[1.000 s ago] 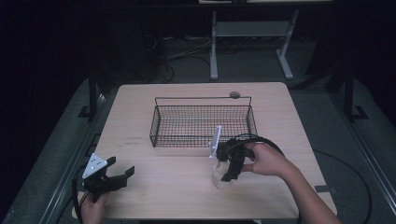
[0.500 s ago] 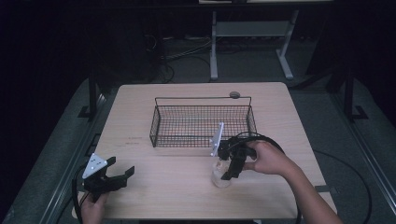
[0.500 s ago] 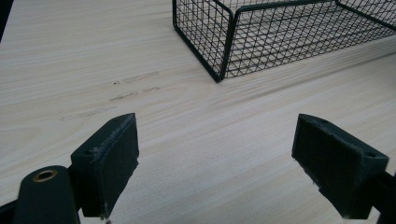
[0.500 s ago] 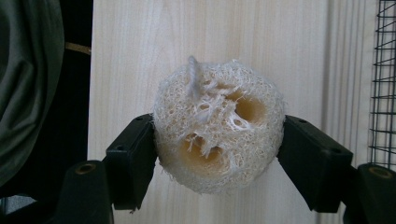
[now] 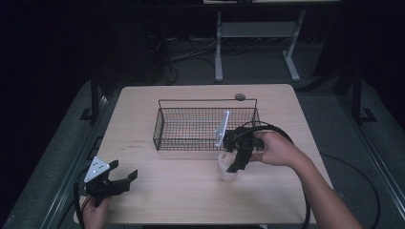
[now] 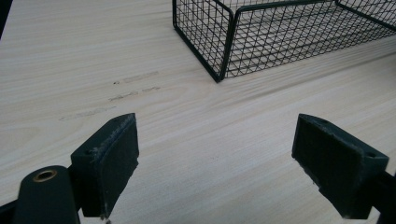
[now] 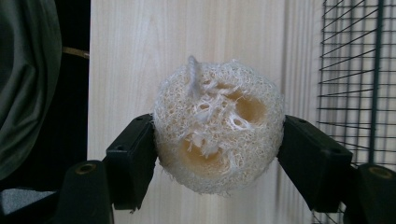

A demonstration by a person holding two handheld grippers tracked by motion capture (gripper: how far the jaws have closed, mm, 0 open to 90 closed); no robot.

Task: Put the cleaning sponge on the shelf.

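Table (image 5: 191, 200): pale wood, lying under everything; its near edge is being cut off by the frame.
Basket (image 5: 205, 128): black wire, sitting mid-table, with its far corners running out of the left gripper view.
Right gripper (image 5: 234, 164): clenching a loofah between both jaws, just in front of the basket.
Left gripper (image 5: 122, 177): resting at the near left corner, jaws spread wide, gripping nothing.
Loofah (image 7: 218, 127): round, fibrous, its underside being hidden.
Disc (image 5: 239, 97): small, too blurred to identify.
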